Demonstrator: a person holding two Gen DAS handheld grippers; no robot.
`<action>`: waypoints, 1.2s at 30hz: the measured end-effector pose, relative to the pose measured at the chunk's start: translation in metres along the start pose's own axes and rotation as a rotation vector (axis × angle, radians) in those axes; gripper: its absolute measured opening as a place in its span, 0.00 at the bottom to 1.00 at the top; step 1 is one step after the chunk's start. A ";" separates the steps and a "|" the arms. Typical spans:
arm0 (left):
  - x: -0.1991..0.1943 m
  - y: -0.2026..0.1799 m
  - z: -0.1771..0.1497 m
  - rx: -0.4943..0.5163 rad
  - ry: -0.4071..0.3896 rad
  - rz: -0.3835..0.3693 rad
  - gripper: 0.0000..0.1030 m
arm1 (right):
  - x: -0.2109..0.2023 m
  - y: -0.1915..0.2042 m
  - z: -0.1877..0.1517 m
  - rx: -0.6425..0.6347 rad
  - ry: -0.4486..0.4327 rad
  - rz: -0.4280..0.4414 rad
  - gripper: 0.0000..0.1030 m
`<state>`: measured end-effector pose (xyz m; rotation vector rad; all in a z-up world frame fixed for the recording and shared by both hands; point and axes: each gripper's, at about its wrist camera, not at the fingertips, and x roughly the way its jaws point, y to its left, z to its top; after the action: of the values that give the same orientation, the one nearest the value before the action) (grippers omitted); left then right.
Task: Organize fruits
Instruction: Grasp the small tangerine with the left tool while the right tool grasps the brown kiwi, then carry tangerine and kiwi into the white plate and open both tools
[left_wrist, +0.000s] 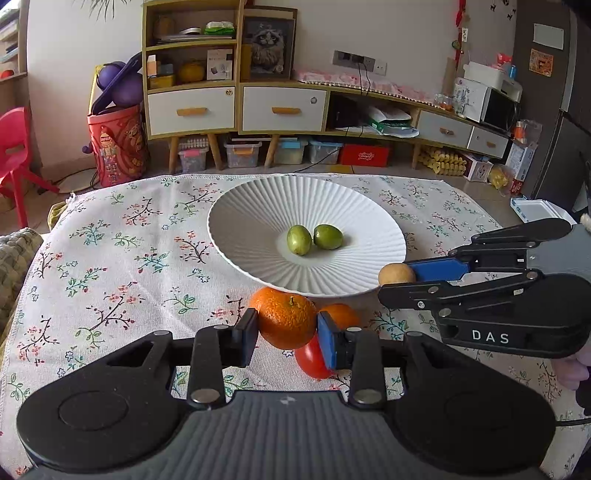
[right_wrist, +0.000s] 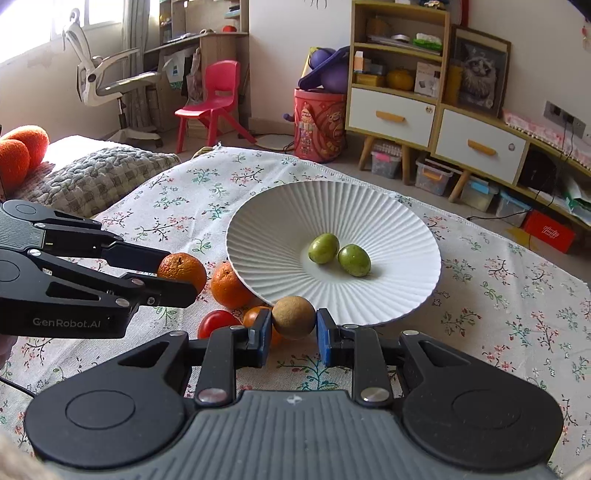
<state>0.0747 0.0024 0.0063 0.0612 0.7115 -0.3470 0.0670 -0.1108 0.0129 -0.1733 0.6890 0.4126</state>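
A white ribbed plate (left_wrist: 258, 206) (right_wrist: 388, 214) on the floral cloth holds two green fruits (left_wrist: 314, 238) (right_wrist: 338, 254). My left gripper (left_wrist: 287, 328) (right_wrist: 177, 275) is shut on a mandarin (left_wrist: 284, 317) (right_wrist: 183, 269) just in front of the plate. My right gripper (right_wrist: 293, 323) (left_wrist: 397, 278) is shut on a round brown fruit (right_wrist: 294, 317) (left_wrist: 396, 274) at the plate's near rim. A second mandarin (left_wrist: 341, 315) (right_wrist: 229, 284), a red tomato (left_wrist: 312, 360) (right_wrist: 216, 323) and an orange tomato (right_wrist: 255, 317) lie on the cloth between the grippers.
The floral cloth (left_wrist: 129, 258) (right_wrist: 498, 314) covers the table. A grey knitted cushion (right_wrist: 96, 177) and orange plush balls (right_wrist: 22, 151) lie at the left edge. Cabinets (left_wrist: 236, 107), a red chair (right_wrist: 214, 99) and storage boxes stand beyond the table.
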 end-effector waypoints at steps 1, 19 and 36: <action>0.001 -0.001 0.002 -0.001 0.000 -0.002 0.19 | 0.001 -0.003 0.002 0.006 0.001 -0.005 0.23; 0.044 -0.022 0.025 0.007 0.018 -0.031 0.19 | 0.039 -0.047 0.021 0.184 0.048 -0.015 0.23; 0.074 -0.023 0.030 0.010 0.021 -0.015 0.20 | 0.066 -0.064 0.021 0.264 0.049 0.014 0.23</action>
<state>0.1383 -0.0457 -0.0175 0.0693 0.7312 -0.3646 0.1519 -0.1422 -0.0127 0.0716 0.7867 0.3273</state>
